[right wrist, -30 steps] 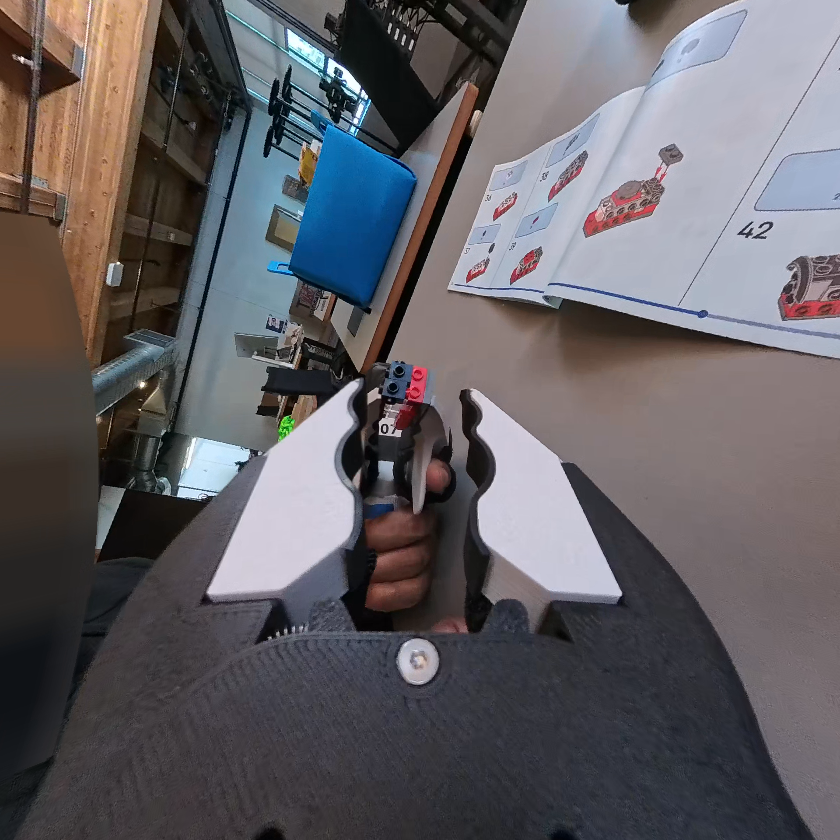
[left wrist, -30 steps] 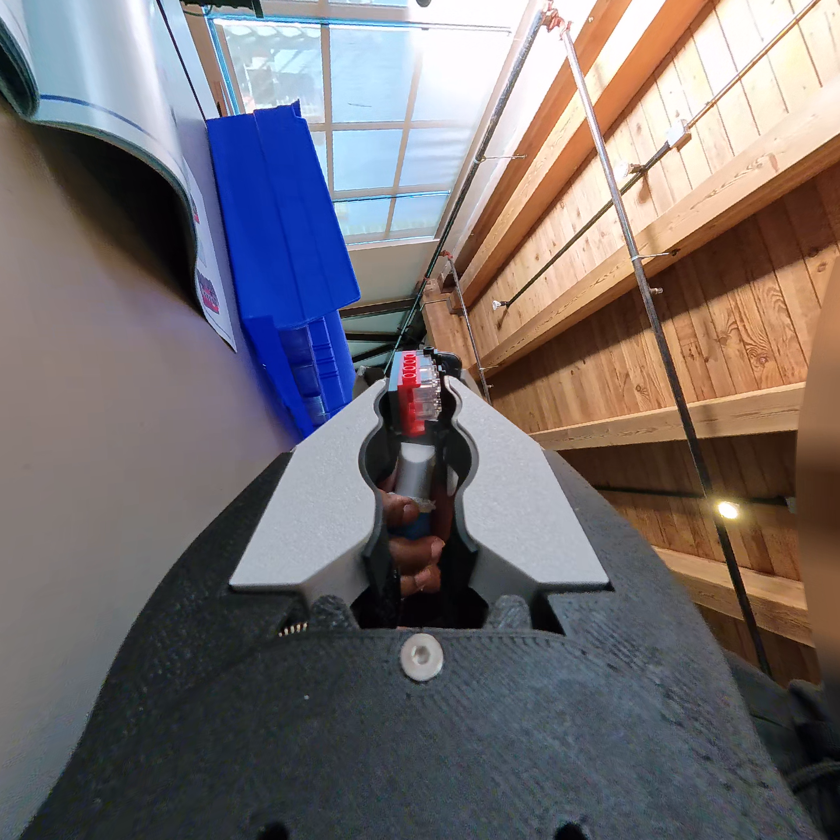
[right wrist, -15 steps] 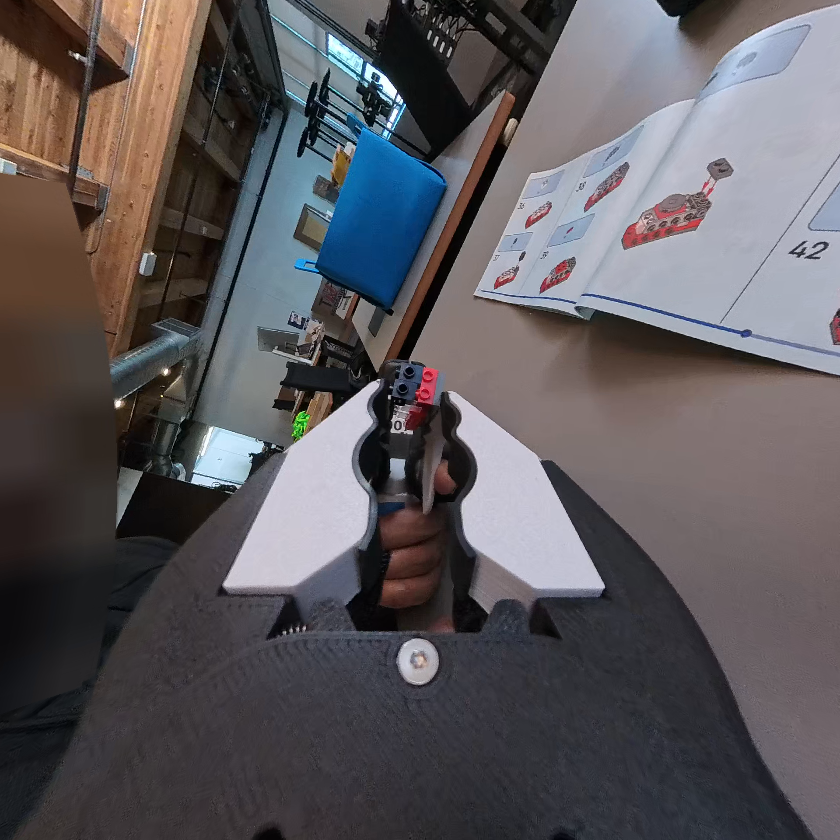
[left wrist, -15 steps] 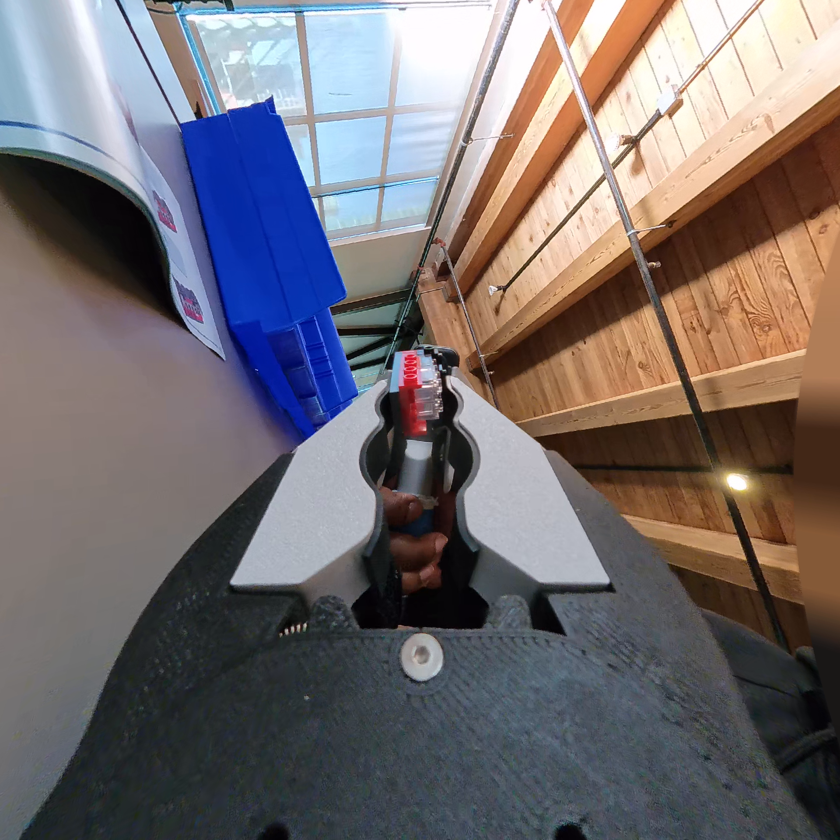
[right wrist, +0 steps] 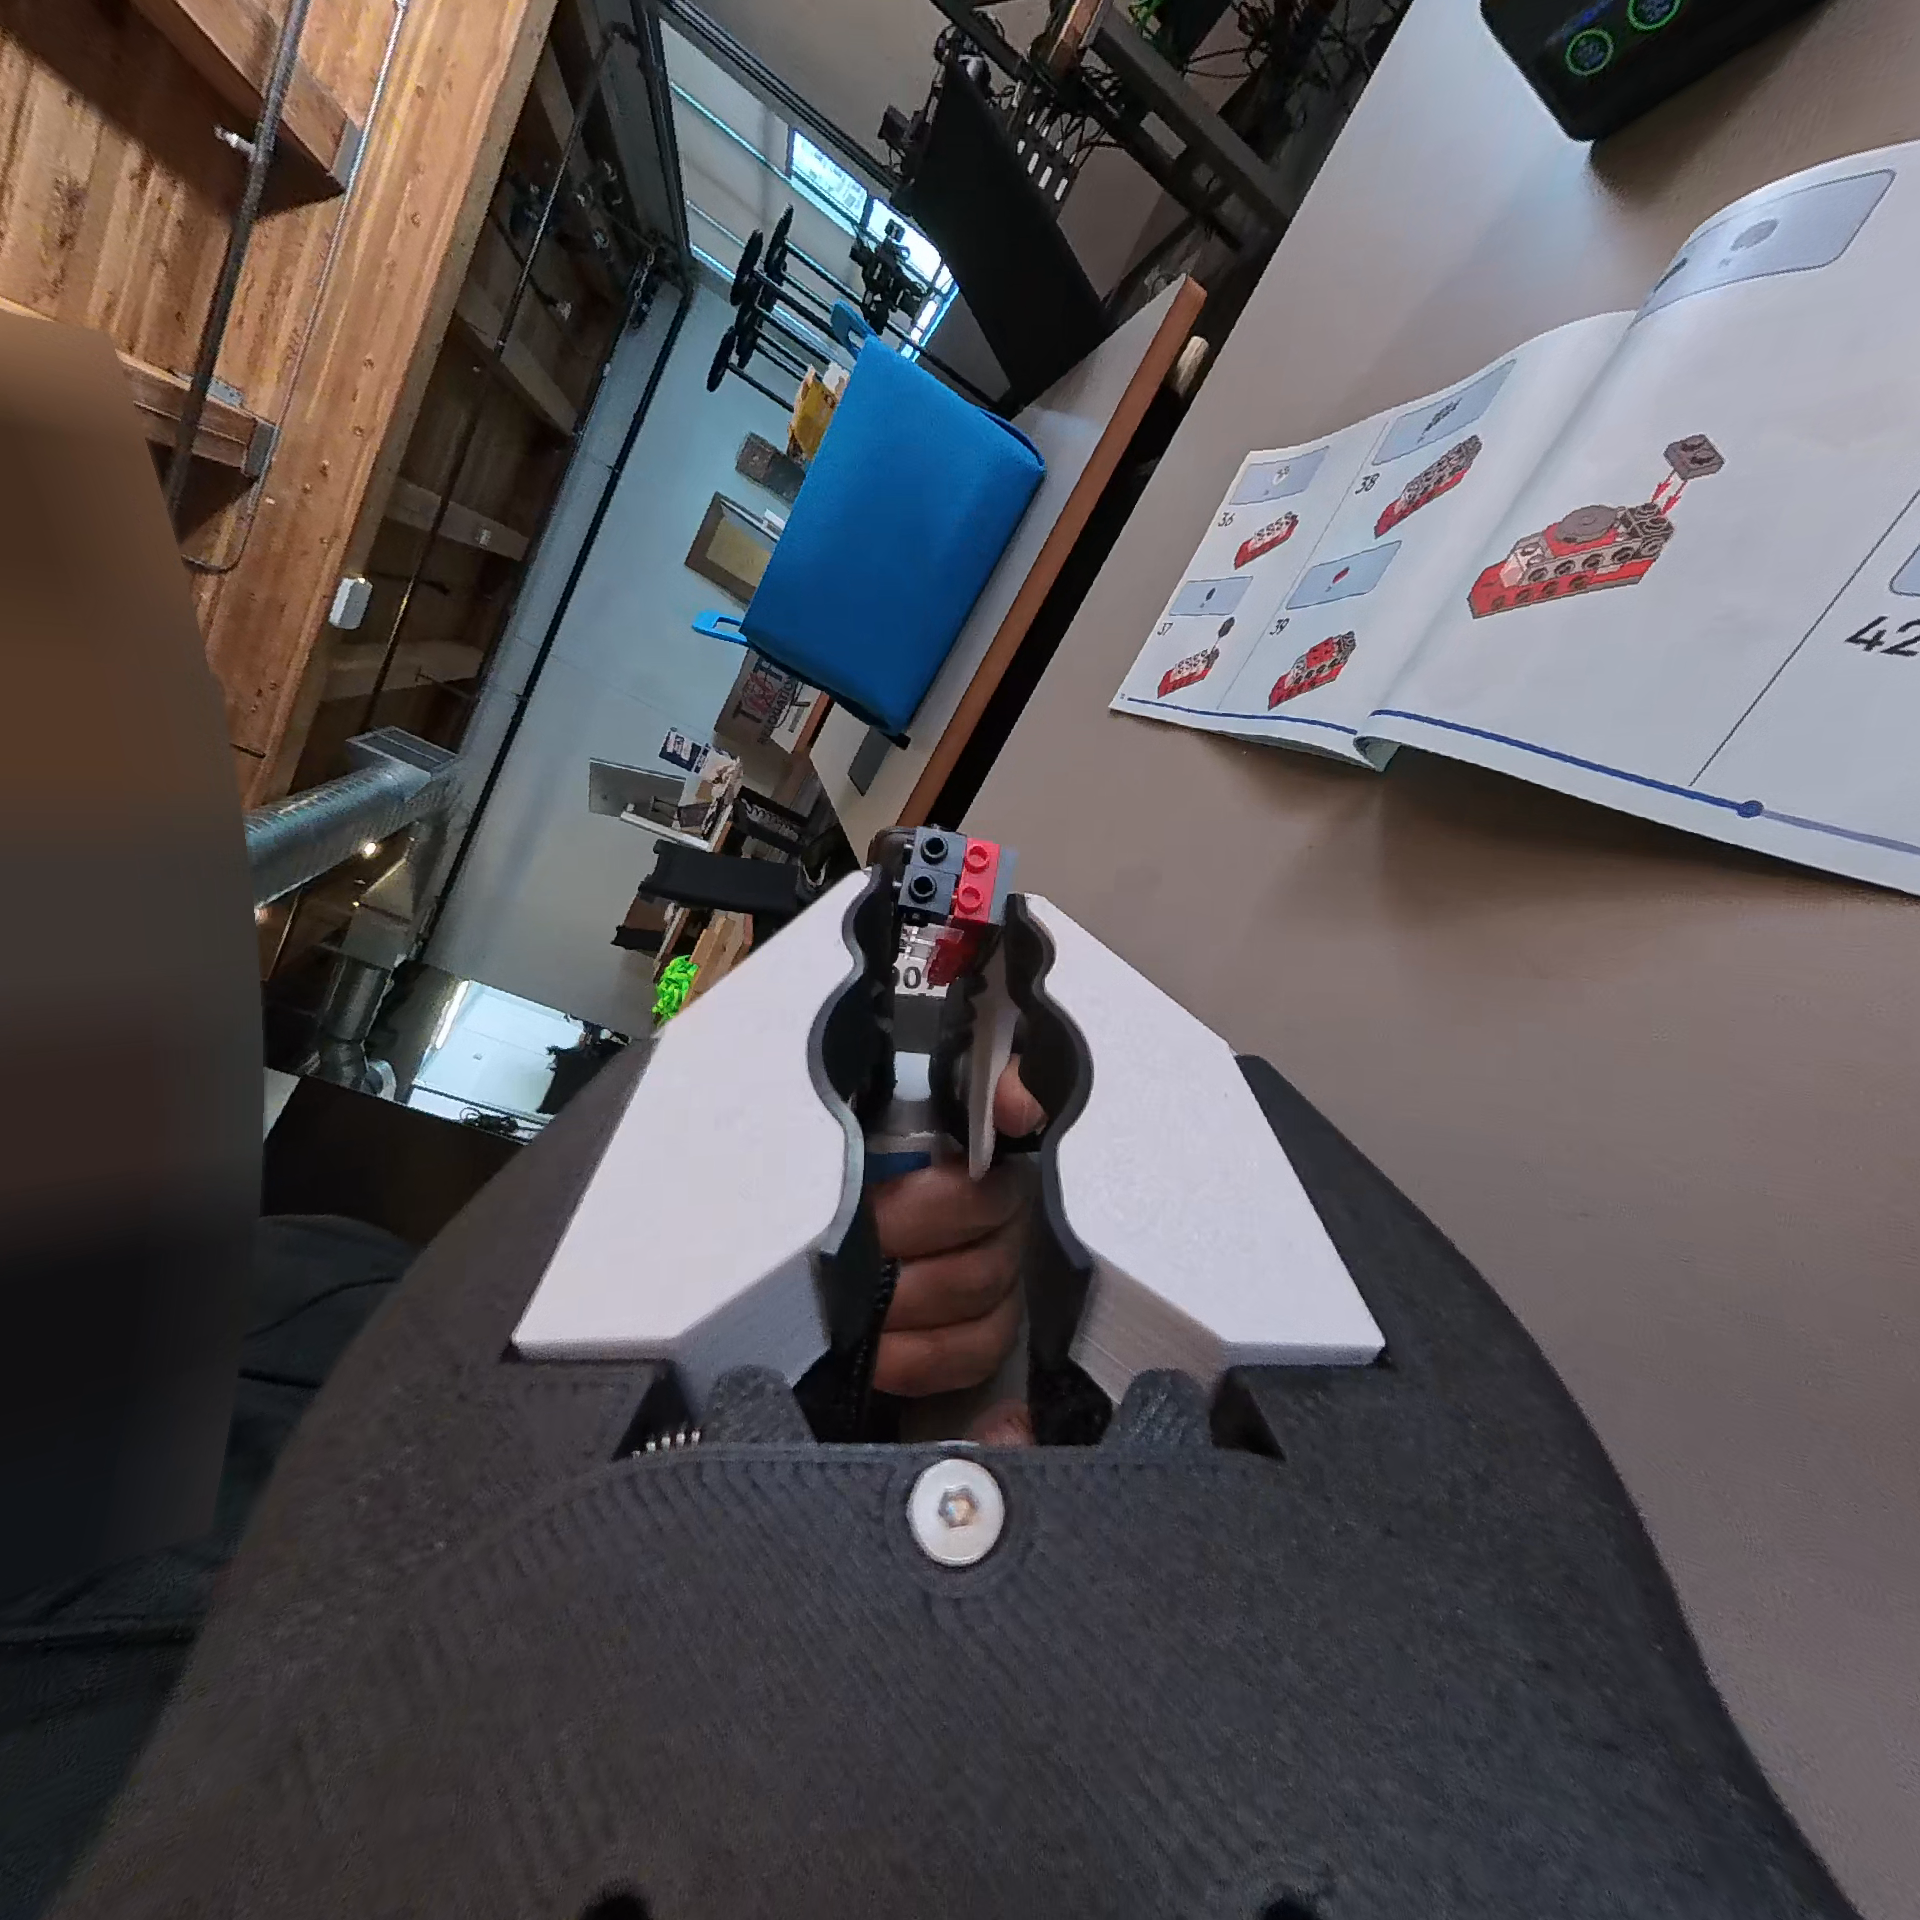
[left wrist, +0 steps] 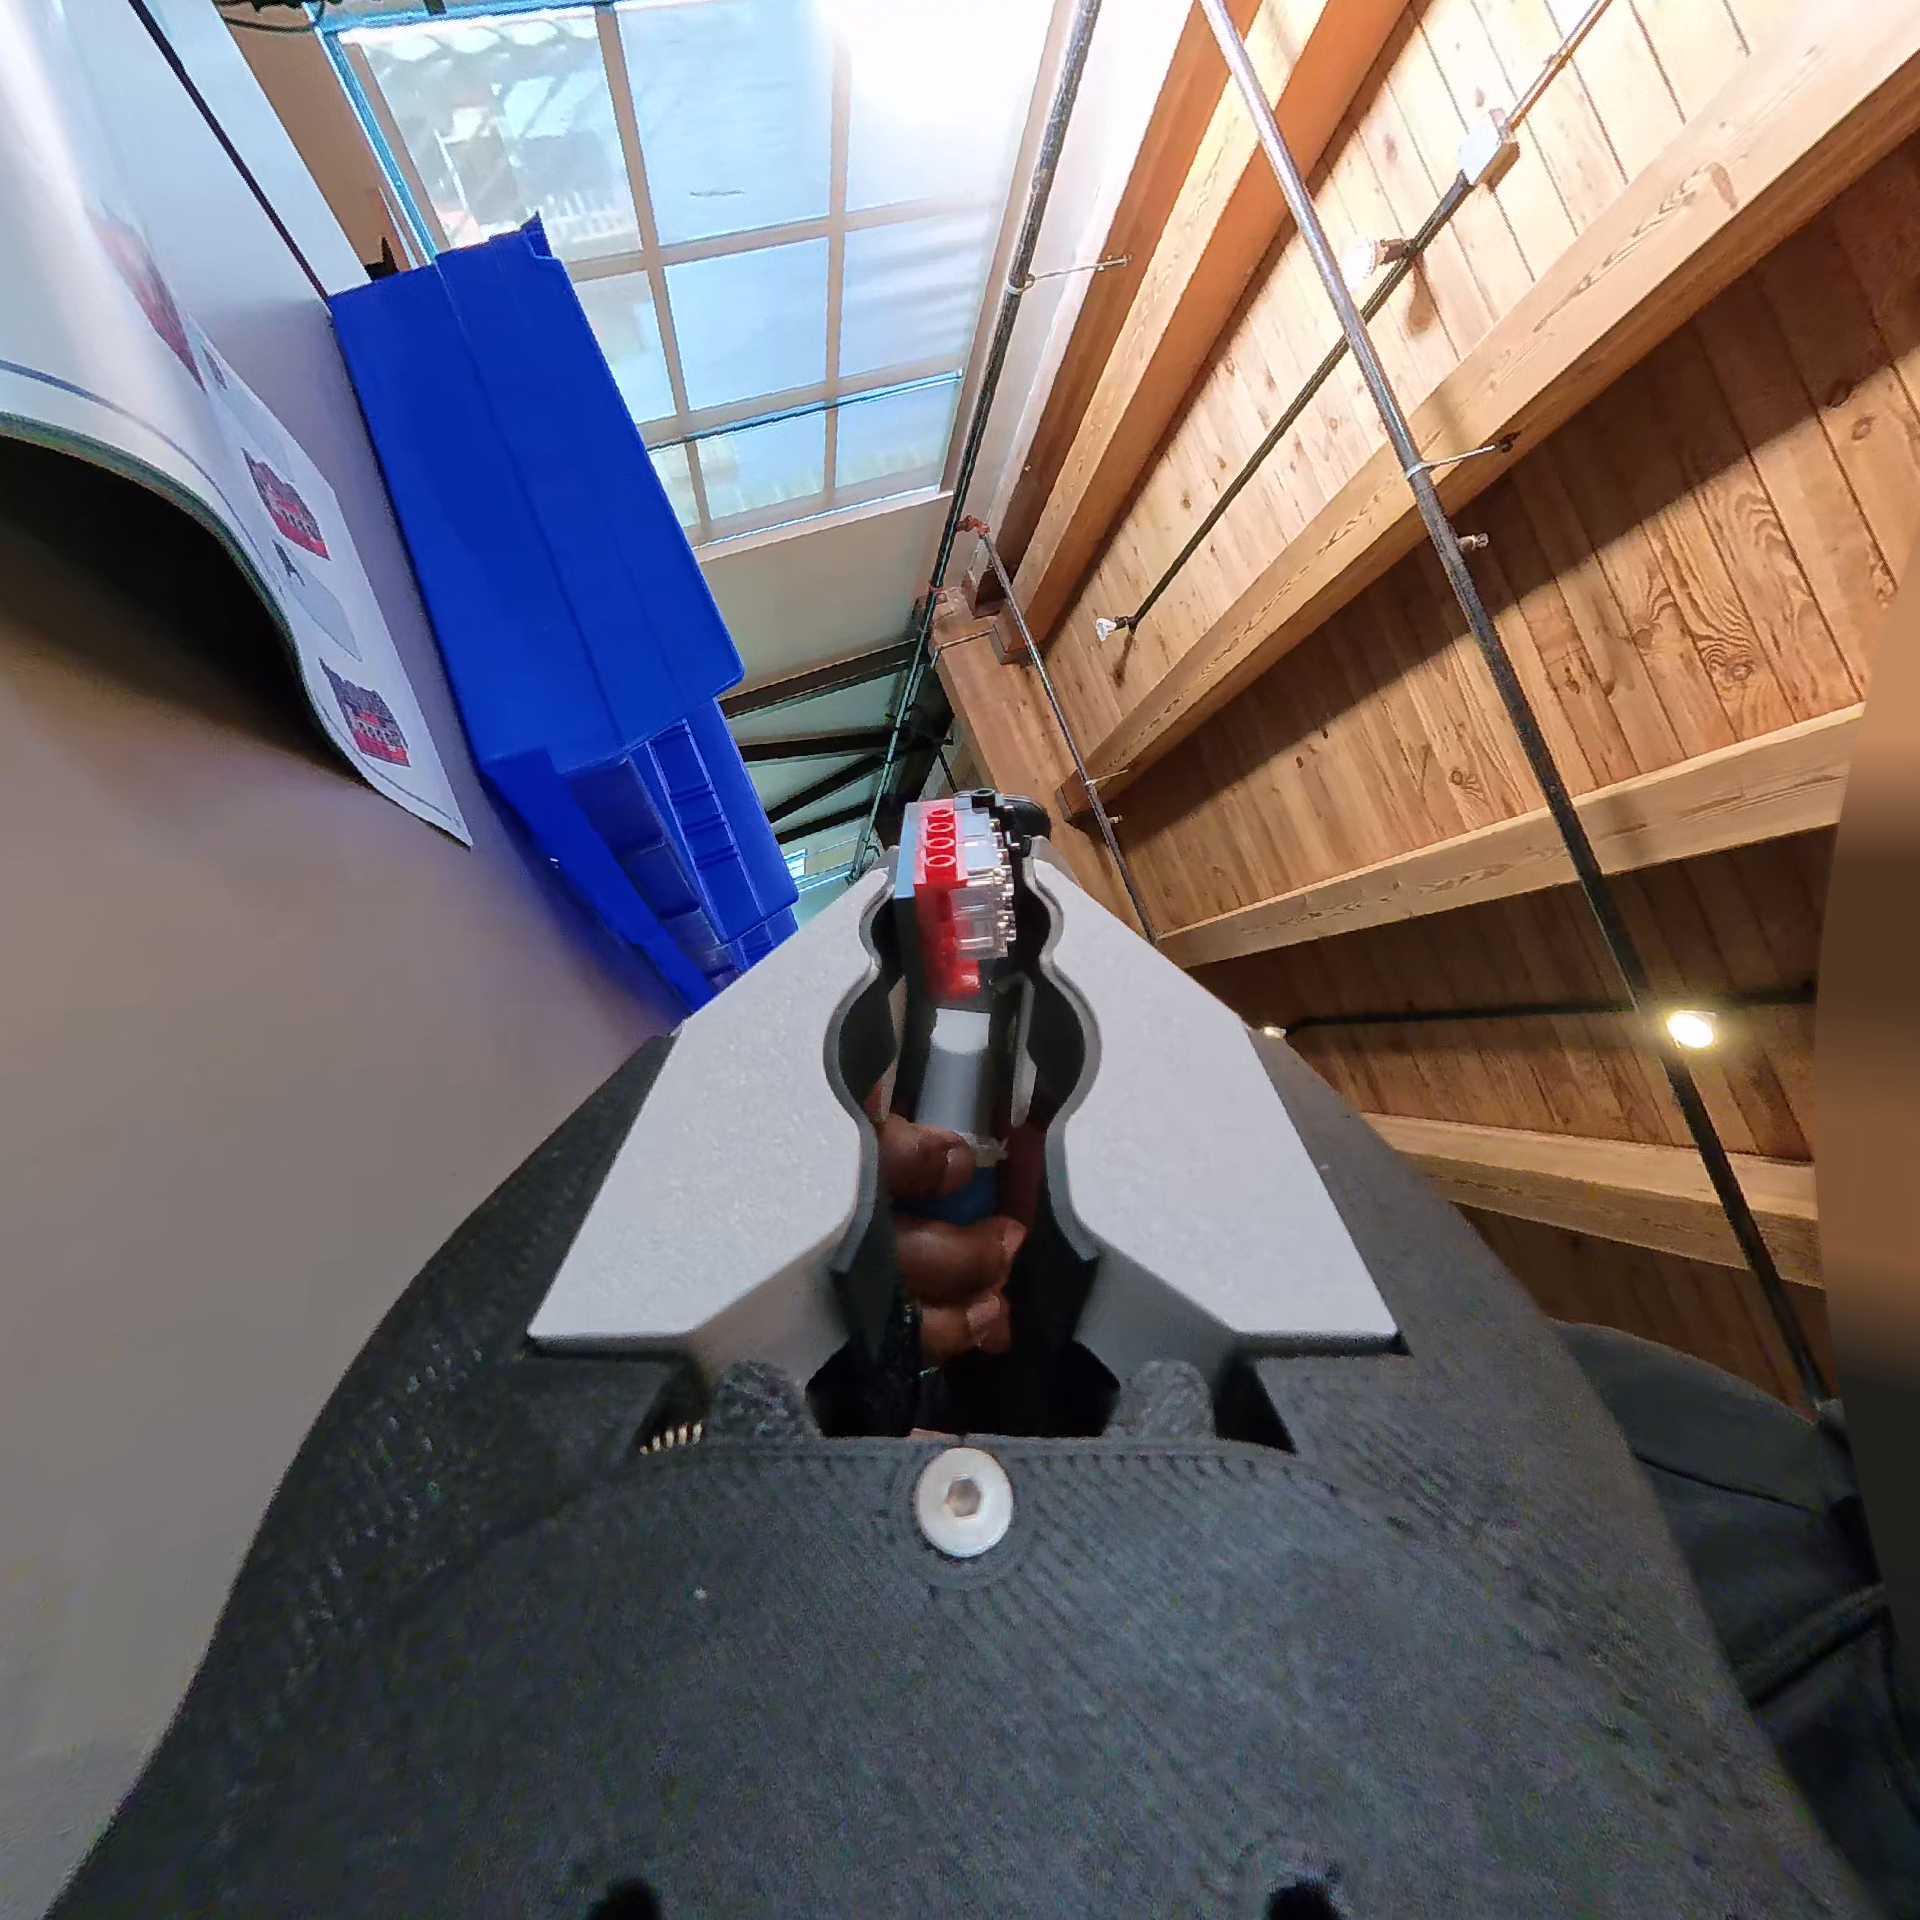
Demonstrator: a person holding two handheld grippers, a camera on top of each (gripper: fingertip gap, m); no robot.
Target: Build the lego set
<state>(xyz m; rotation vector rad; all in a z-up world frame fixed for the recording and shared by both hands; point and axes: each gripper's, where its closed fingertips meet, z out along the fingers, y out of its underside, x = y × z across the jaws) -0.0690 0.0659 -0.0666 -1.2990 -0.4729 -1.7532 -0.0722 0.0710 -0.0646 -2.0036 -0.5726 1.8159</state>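
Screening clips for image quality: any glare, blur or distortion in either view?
Left wrist view: window blown out at top, beams bowed by the wide lens, lego sharp. Right wrist view: evenly lit, booklet crisp; smeared patch at left edge in post.

surface: we see a grey-brown table (right wrist: 1455, 1091) | on it: open instruction booklet (right wrist: 1558, 582), pages up, far side | dark device (right wrist: 1642, 52) at far corner | blue storage bins (left wrist: 561, 582) beside booklet
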